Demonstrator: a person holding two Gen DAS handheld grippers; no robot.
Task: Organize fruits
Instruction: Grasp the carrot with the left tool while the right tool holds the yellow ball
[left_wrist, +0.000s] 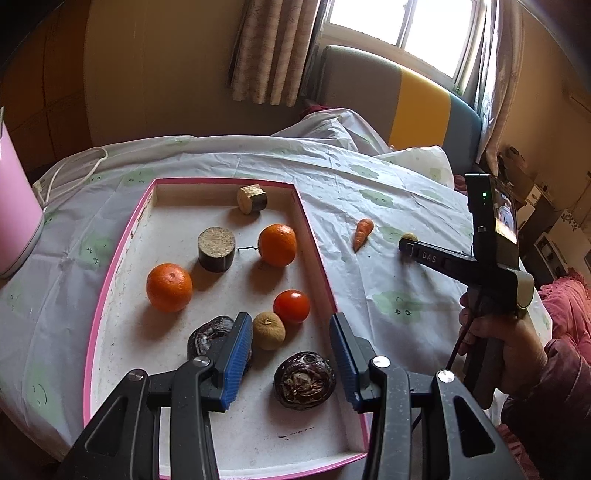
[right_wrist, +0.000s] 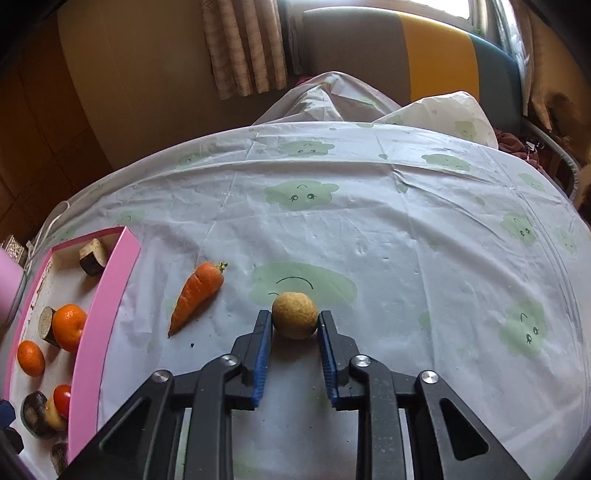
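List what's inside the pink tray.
In the pink tray: two oranges, a tomato, a tan fruit, two dark purple fruits, two cut stalk pieces. The left gripper covers part of the near floor.

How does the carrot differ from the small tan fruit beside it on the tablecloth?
The carrot is orange, long and tapered; the tan fruit is round and dull yellow-brown. The carrot lies free, while the tan fruit sits between the right gripper's fingers. Both rest on the tablecloth, outside the pink tray.
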